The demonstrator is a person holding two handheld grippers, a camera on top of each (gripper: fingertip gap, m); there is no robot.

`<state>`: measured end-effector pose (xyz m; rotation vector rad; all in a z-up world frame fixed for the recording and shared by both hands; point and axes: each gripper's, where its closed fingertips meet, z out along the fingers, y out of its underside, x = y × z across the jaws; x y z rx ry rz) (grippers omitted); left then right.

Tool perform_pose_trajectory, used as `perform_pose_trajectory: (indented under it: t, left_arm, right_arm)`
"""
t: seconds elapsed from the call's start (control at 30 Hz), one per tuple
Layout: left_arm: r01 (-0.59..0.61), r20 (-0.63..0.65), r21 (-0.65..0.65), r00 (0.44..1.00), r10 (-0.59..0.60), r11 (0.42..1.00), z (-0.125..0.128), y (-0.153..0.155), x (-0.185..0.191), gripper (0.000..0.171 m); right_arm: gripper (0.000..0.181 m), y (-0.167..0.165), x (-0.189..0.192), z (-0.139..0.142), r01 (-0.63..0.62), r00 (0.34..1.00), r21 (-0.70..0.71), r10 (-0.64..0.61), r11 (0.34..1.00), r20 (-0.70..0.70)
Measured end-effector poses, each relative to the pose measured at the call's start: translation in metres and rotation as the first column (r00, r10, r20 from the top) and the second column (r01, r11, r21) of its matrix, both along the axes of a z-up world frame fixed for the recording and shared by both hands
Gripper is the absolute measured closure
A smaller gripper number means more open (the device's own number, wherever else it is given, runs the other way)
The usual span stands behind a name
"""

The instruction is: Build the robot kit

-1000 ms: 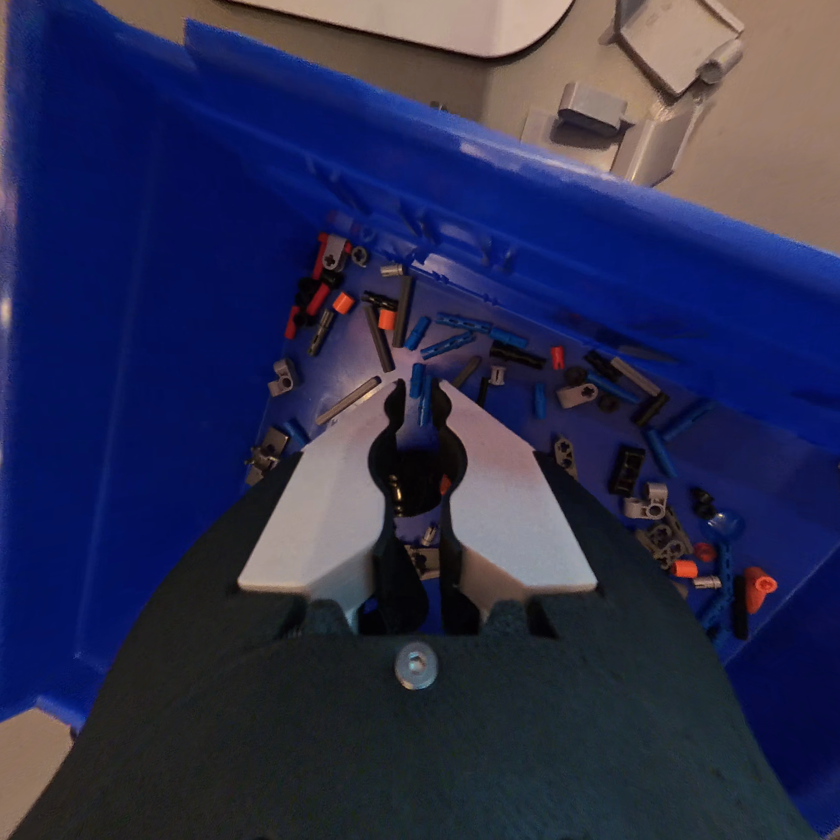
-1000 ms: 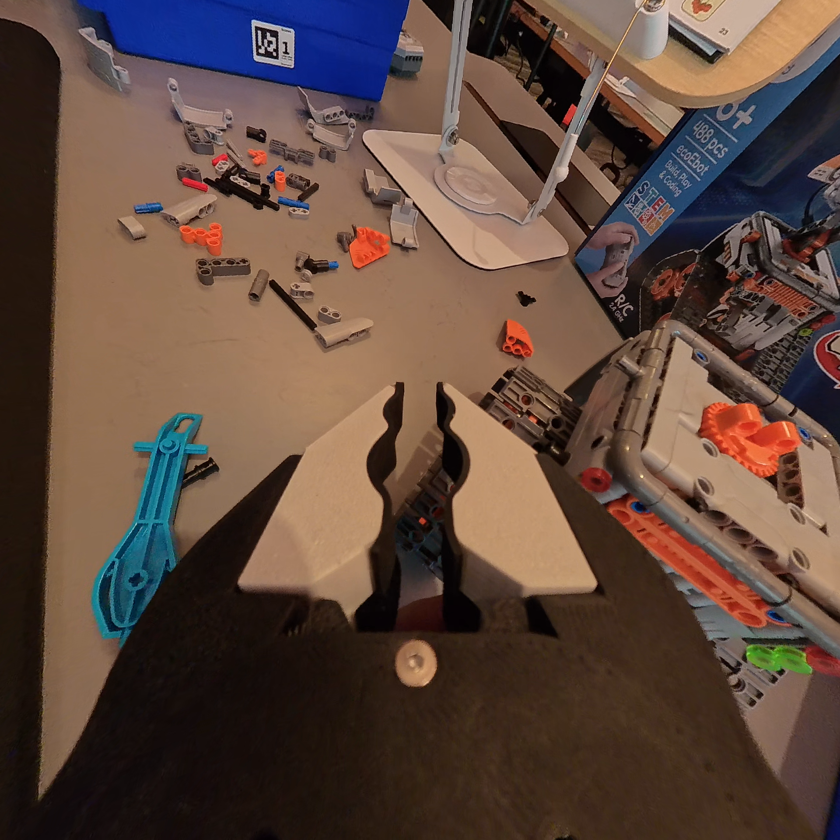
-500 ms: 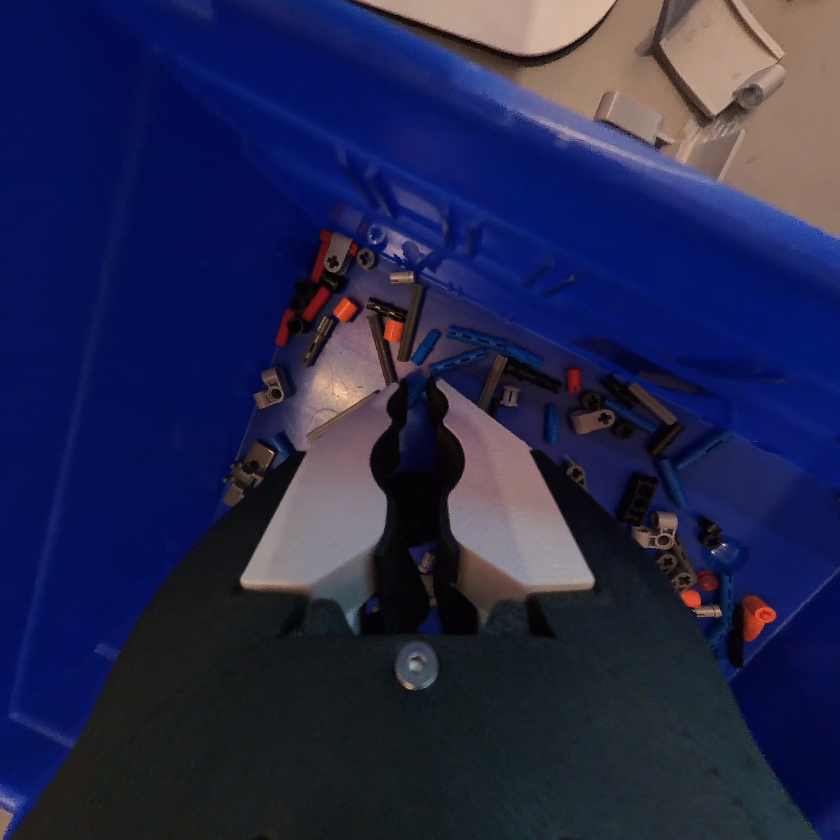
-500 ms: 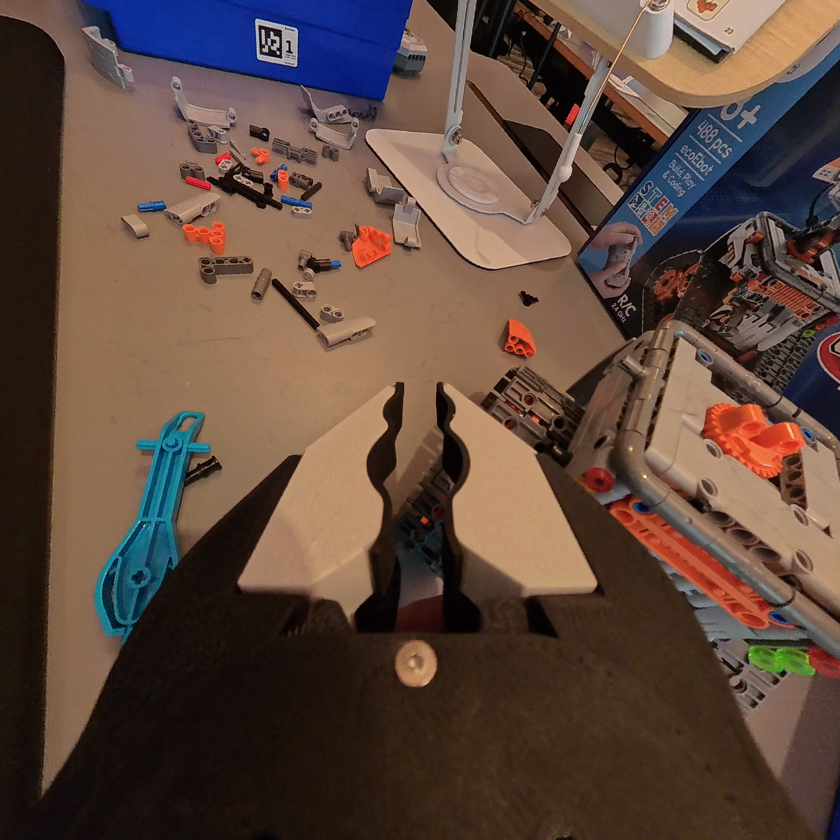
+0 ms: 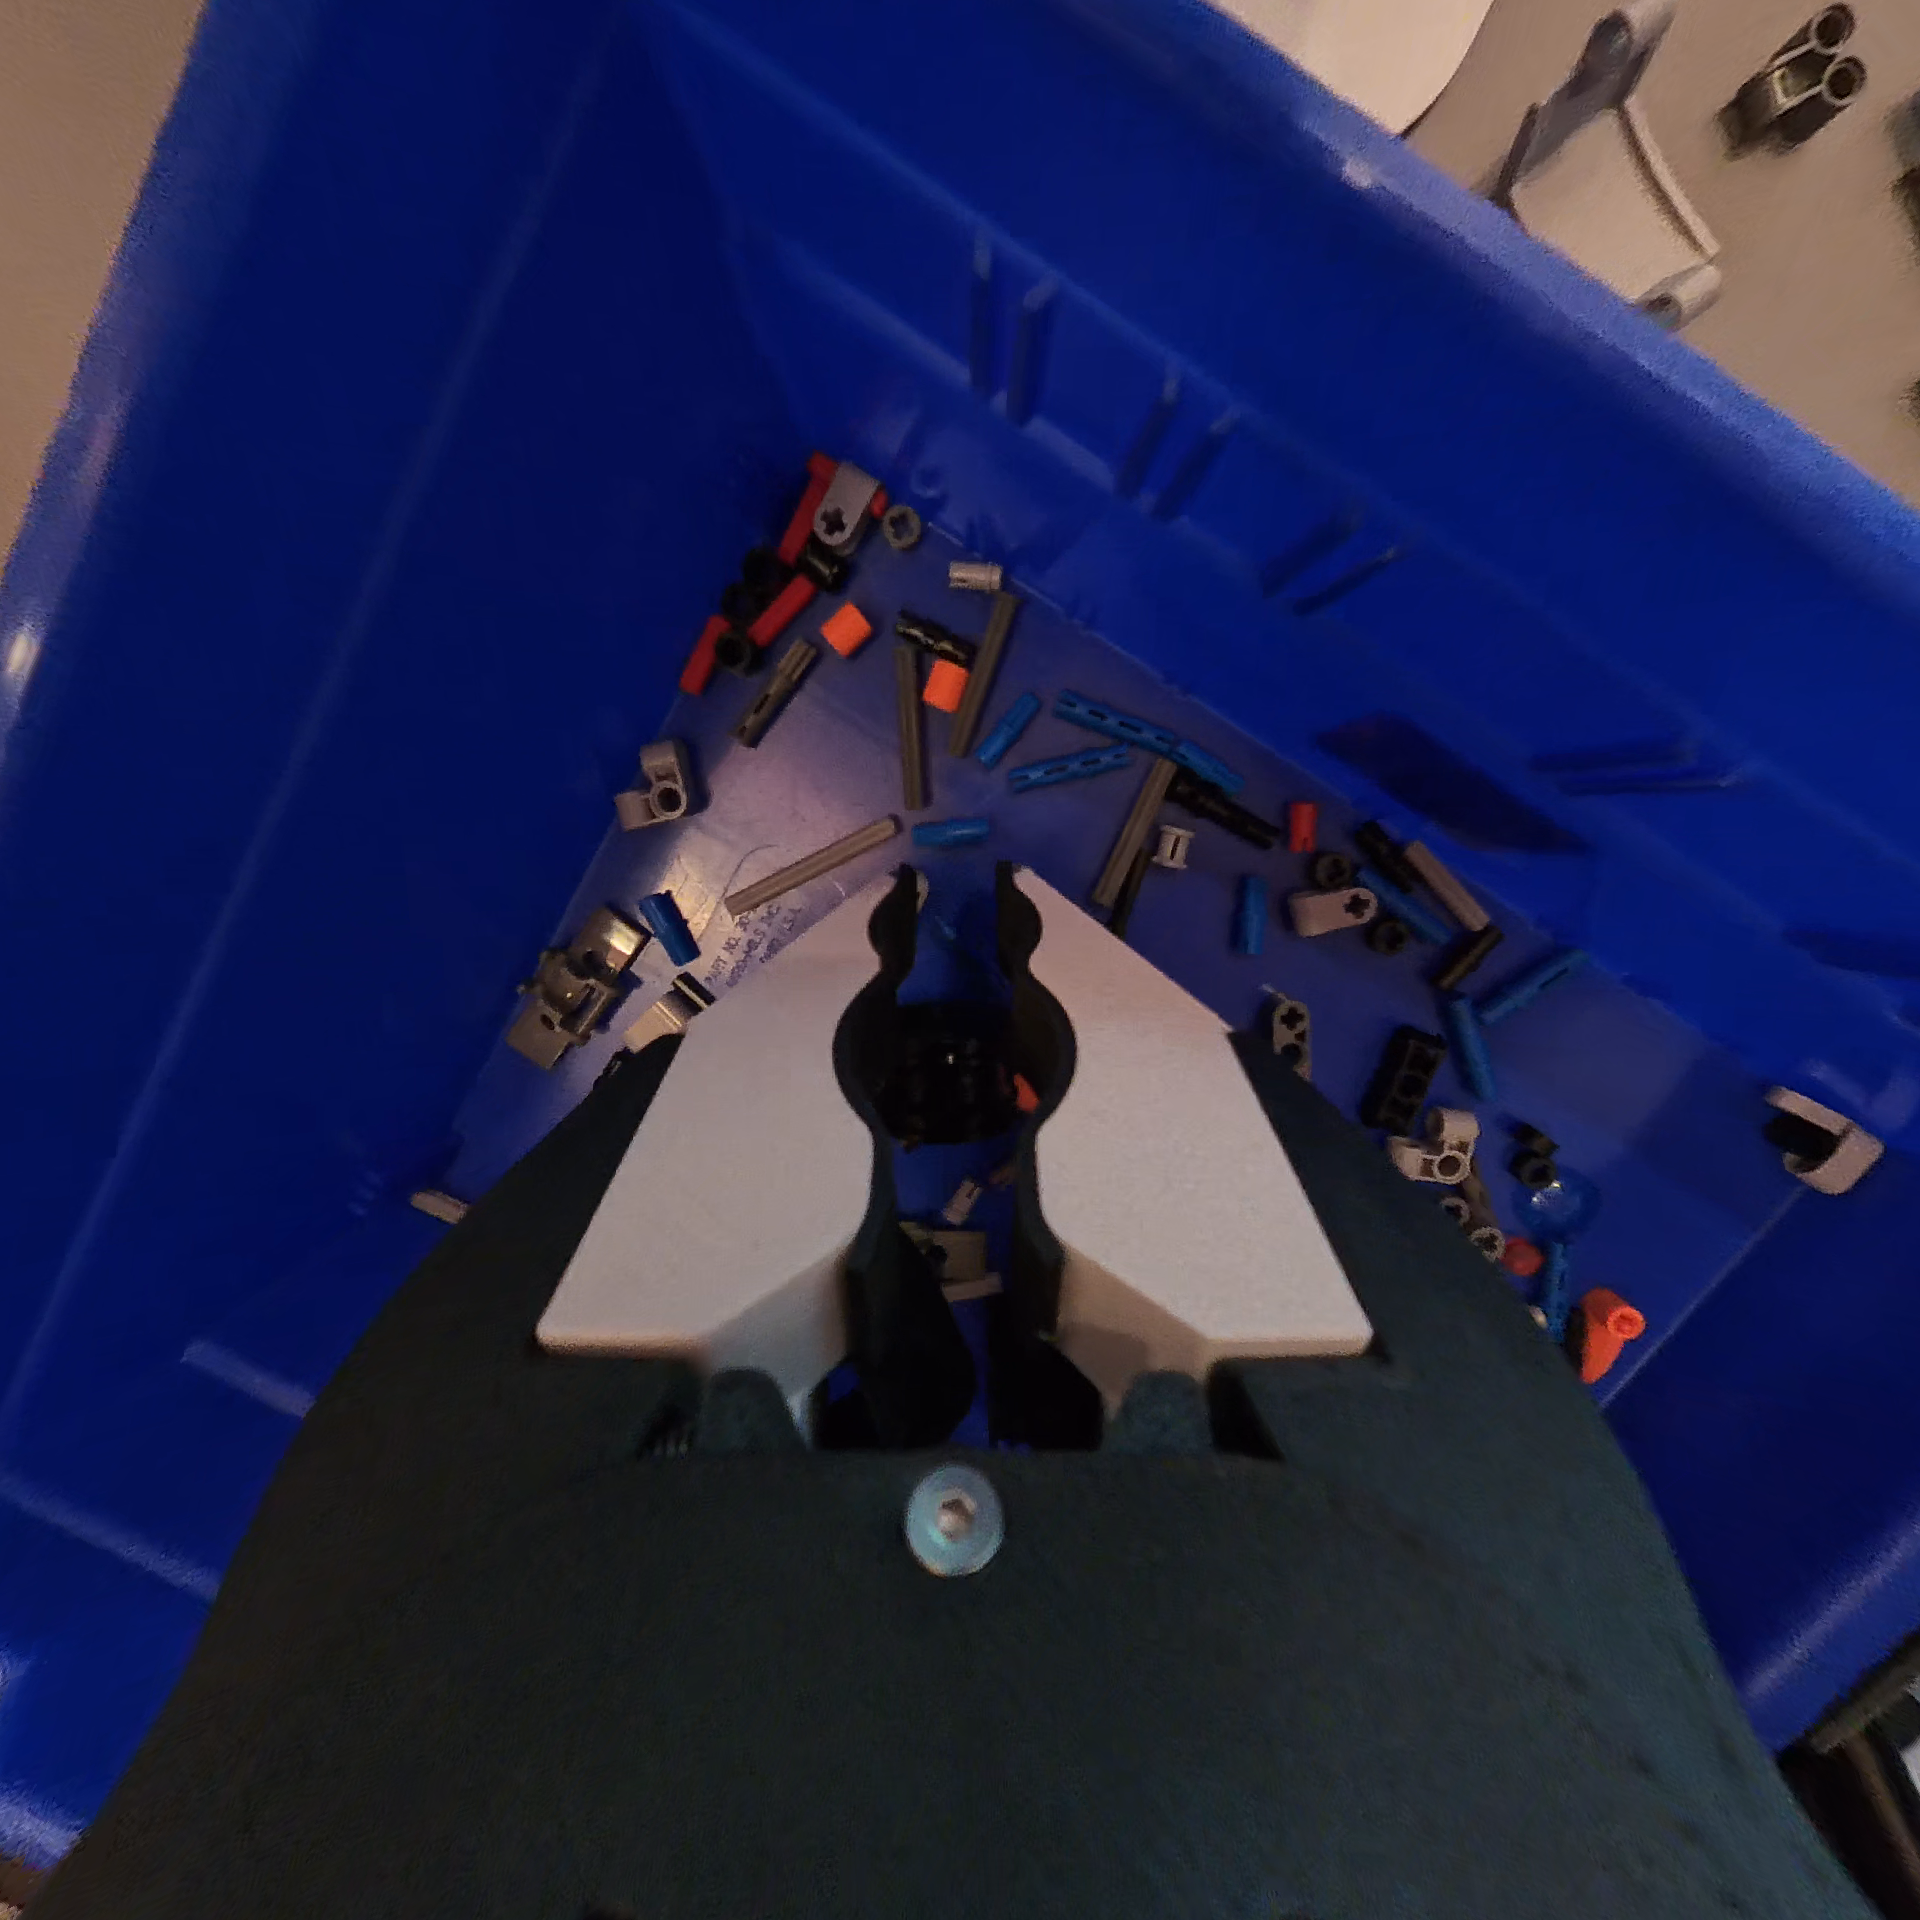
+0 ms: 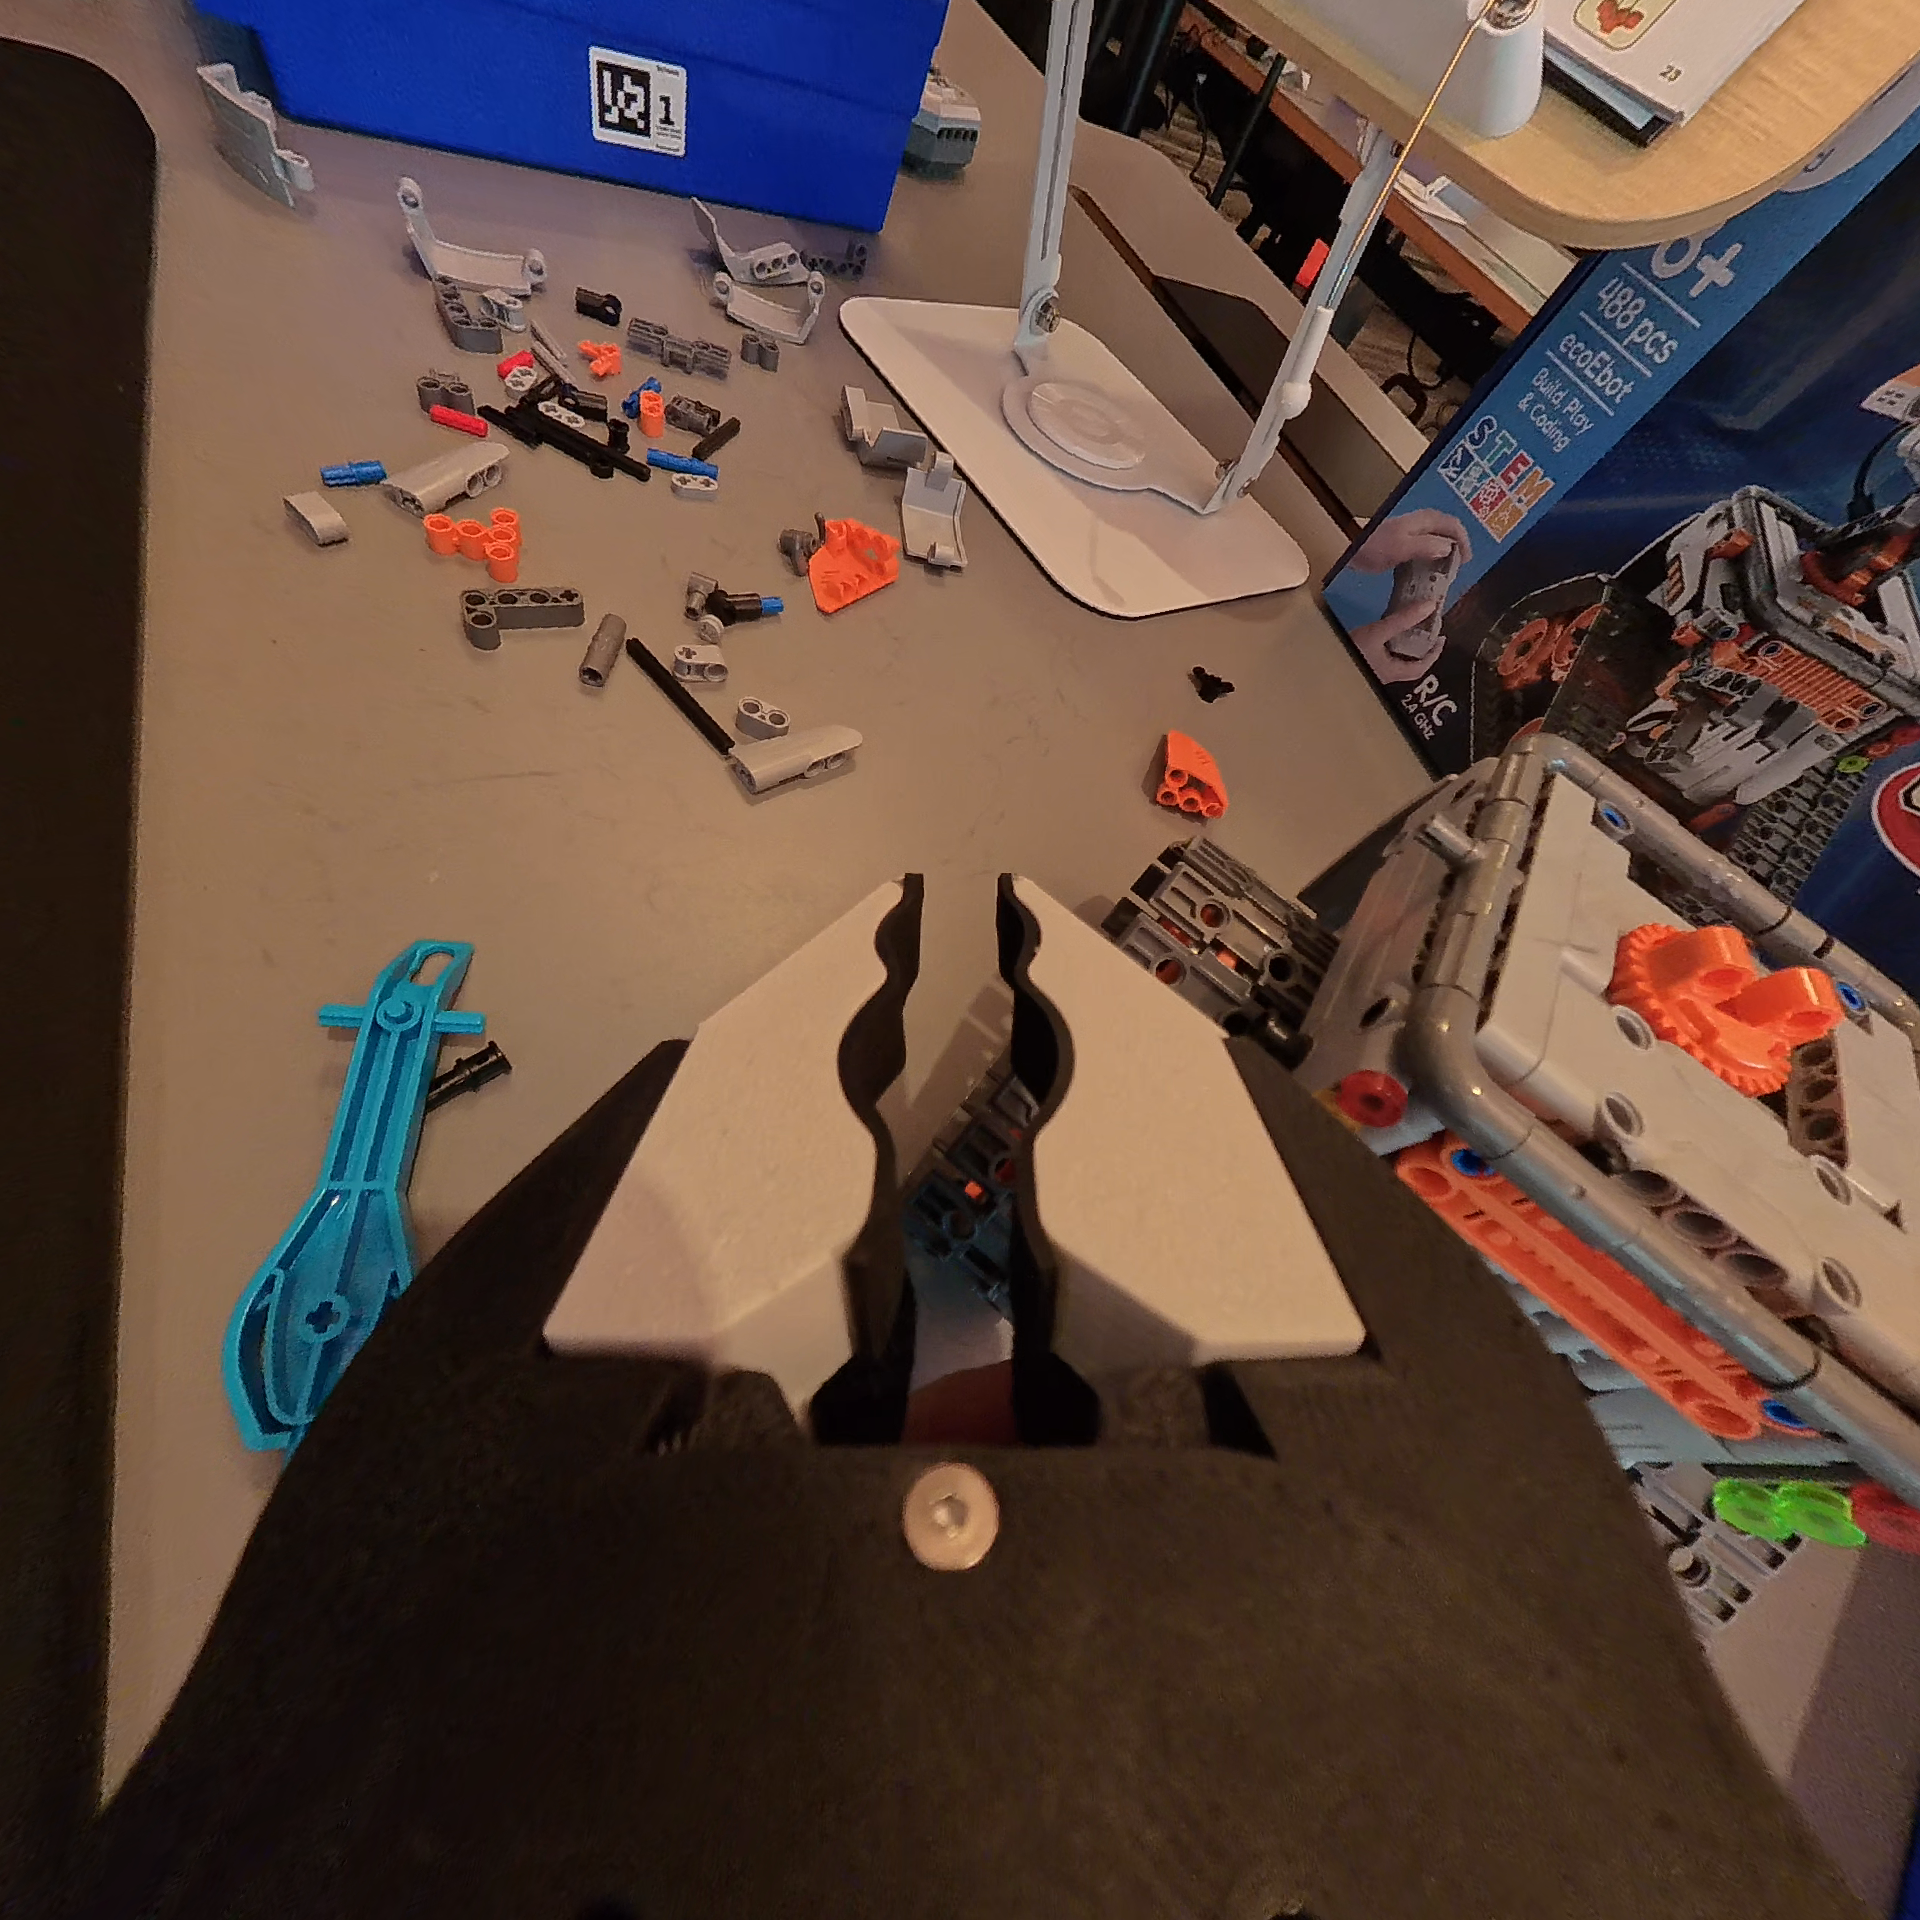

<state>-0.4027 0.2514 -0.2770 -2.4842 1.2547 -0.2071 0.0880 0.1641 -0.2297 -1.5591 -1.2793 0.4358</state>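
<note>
Two grippers: the left gripper (image 5: 956, 883) grips a black wheel (image 5: 945, 1081) inside the blue bin (image 5: 416, 520). The right gripper (image 6: 958, 894), tips narrowly parted and empty, hovers beside the model (image 6: 1558, 1039).

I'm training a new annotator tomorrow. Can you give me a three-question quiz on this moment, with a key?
1. True or false: the left gripper is inside the blue bin.
2. What lies on the table to the left of the right gripper? A) teal tool B) yellow ball C) red cup
3. What colour is the gear on top of the built model?

Key: 1 true; 2 A; 3 orange.
</note>
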Motion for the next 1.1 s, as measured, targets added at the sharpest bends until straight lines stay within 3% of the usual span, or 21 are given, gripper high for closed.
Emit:
perform_pose_trajectory:
  t: [0.17, 0.37, 0.47, 0.67, 0.77, 0.93, 1.1]
  left_arm:
    - [0.044, -0.073, 0.048, 0.997, -0.040, 0.998, -0.006, 0.007, -0.001, 0.156]
    - [0.037, -0.056, 0.007, 0.998, -0.036, 0.999, -0.014, 0.005, 0.007, 0.148]
    - [0.034, -0.042, 0.010, 0.999, -0.034, 0.999, -0.014, 0.004, 0.010, 0.156]
    - [0.040, -0.063, 0.035, 0.997, -0.038, 0.999, -0.013, 0.004, 0.008, 0.157]
    - [0.024, -0.044, 0.082, 0.999, -0.020, 0.996, 0.006, 0.004, 0.008, 0.157]
    - [0.036, -0.028, 0.241, 0.999, -0.030, 0.970, 0.068, -0.004, 0.020, 0.158]
    - [0.147, -0.016, 0.349, 0.988, -0.151, 0.926, 0.112, -0.036, 0.081, 0.158]
  right_arm:
    - [0.169, 0.000, 0.000, 0.000, -0.001, 1.000, -0.001, 0.001, 1.000, 0.001]
    - [0.169, 0.000, 0.001, 0.000, 0.001, 1.000, 0.001, -0.001, 1.000, -0.001]
    - [0.169, 0.000, 0.001, 0.000, 0.001, 1.000, 0.002, -0.001, 1.000, 0.000]
    - [0.169, -0.001, 0.002, 0.002, 0.003, 1.000, 0.009, -0.003, 1.000, -0.003]
    - [0.169, -0.001, 0.001, 0.003, 0.001, 1.000, 0.011, -0.001, 1.000, -0.004]
    - [0.169, -0.003, 0.000, 0.007, -0.007, 1.000, 0.022, 0.007, 1.000, -0.008]
    - [0.169, -0.006, -0.002, 0.013, -0.015, 1.000, 0.045, 0.016, 0.999, -0.019]
